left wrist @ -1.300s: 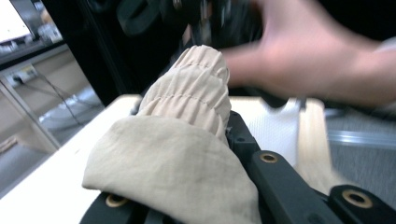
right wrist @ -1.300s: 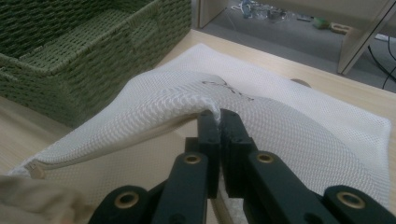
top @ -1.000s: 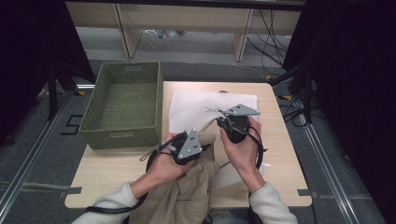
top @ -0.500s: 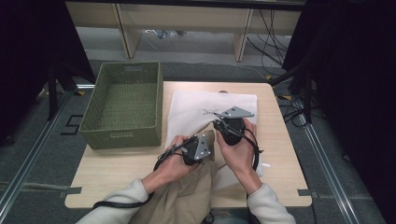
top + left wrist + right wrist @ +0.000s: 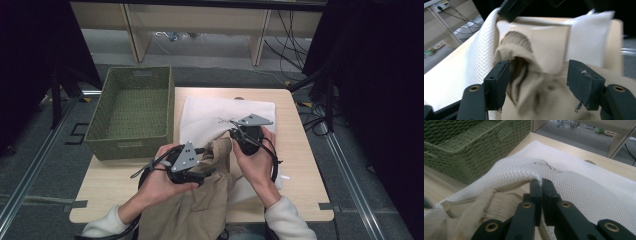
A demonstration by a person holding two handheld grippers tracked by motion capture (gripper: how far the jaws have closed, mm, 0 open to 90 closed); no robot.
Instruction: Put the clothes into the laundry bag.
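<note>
The white mesh bag [image 5: 225,112] lies flat on the far middle of the worktop [image 5: 300,150], its near edge lifted off the surface. The right gripper [image 5: 239,134] holds that lifted edge: in the right gripper view its 2 fingers [image 5: 535,192] are pressed together on the bag's rim [image 5: 537,178], which peaks up where they pinch it. Below the raised rim the bag's mouth gapes, and the tan garment [image 5: 200,200] reaches into it. The rest of the garment runs back over the worktop's near edge toward the person.

The left gripper [image 5: 200,170] sits just left of the right one, over the garment near the bag's mouth. Its jaws have just been opening; in the left gripper view the 2 fingers [image 5: 497,82] stand spread wide with bunched tan cloth [image 5: 536,85] lying between them, neither pad pressing on it. That view also shows the ribbed hem of the garment [image 5: 516,41] tucked under the white mesh [image 5: 474,57], and the other gripper's black jaw at the top holding the mesh up.

A green woven basket [image 5: 132,145] stands on the worktop's far left corner, just beside the bag.
</note>
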